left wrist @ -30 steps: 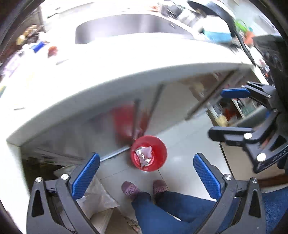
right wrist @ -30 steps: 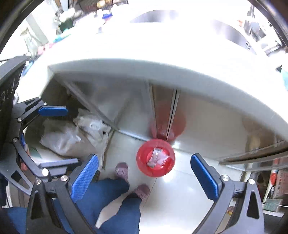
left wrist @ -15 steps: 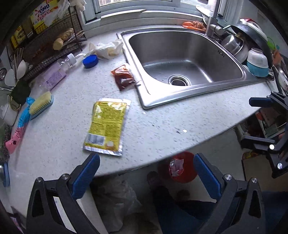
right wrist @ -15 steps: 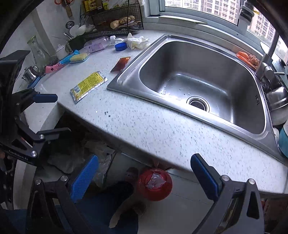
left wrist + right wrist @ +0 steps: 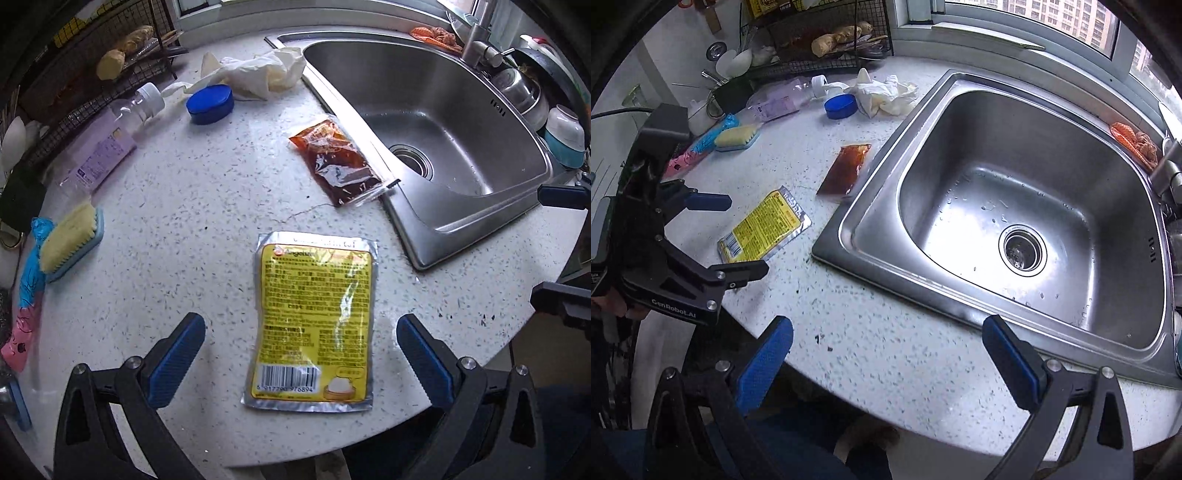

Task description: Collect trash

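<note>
A second ago both cameras looked down at a red bin on the floor; now both look onto the speckled white countertop (image 5: 177, 229), so the drop-off seems finished and the next pickup is starting. The left gripper (image 5: 301, 354) hangs with its blue-padded fingers wide apart and empty, straddling the flat yellow foil-edged packet (image 5: 314, 314), which lies at 6 o'clock in its view, near the counter's front edge. At 12 o'clock from that packet lies a clear sachet of reddish-brown sauce (image 5: 334, 164), its corner over the rim of the stainless steel sink (image 5: 436, 236). The right gripper (image 5: 888, 358) is also spread open, holding nothing, above the counter edge in front of the sink. The yellow packet is probably next.
</note>
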Motion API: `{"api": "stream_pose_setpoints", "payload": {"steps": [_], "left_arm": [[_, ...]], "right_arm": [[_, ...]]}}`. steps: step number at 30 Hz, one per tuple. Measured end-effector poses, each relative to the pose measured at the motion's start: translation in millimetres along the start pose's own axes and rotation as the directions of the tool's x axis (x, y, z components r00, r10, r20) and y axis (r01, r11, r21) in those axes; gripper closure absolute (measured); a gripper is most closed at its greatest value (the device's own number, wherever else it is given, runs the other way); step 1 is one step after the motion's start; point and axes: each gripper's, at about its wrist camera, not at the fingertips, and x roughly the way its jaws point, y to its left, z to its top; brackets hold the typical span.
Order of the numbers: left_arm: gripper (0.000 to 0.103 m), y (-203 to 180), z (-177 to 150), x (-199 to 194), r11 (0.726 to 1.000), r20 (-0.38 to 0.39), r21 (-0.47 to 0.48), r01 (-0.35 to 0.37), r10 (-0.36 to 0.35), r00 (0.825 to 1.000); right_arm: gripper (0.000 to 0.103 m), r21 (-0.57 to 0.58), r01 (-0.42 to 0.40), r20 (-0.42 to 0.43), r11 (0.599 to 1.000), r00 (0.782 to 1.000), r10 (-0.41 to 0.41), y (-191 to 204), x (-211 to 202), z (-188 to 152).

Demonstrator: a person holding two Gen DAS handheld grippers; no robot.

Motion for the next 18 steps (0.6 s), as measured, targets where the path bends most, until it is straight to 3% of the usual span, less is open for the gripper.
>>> {"api": "stream_pose_setpoints", "payload": {"steps": [5, 7, 14, 17, 18], "left_arm": [[0.0, 13, 4, 11, 0.999, -0.018, -0.027, 0.044, -0.045, 0.999], [0.0, 14, 4, 14, 1.0, -0.024, -0.012, 0.006, -0.006, 1.0], [0.002, 7, -3, 12, 1.0, -0.032, -0.025, -0.001, 0.0, 0.999], [0.022, 0, -3, 4, 1.0, -0.017, -0.027, 0.0, 0.0, 1.0], [0.034, -2, -2, 1, 1.0, -0.008, -0.028, 0.003, -0.003, 1.0]], "right_arm": [[0.001, -0.009, -0.002, -0.006, 1.0, 1.0, 0.002, 5, 4, 12], [0.001, -0.008, -0.001, -0.006, 1.0, 1.0, 0.001, 6, 6, 18], [0.001, 0.025, -0.003, 0.013, 1.0, 1.0, 0.003, 0, 6, 29], [0.001, 0.06, -0.005, 0.006, 0.998, 1.0, 0.005, -6, 9, 31], [0.001, 0.068, -0.004, 0.001, 0.998, 1.0, 0.004, -7, 10, 32]]}}
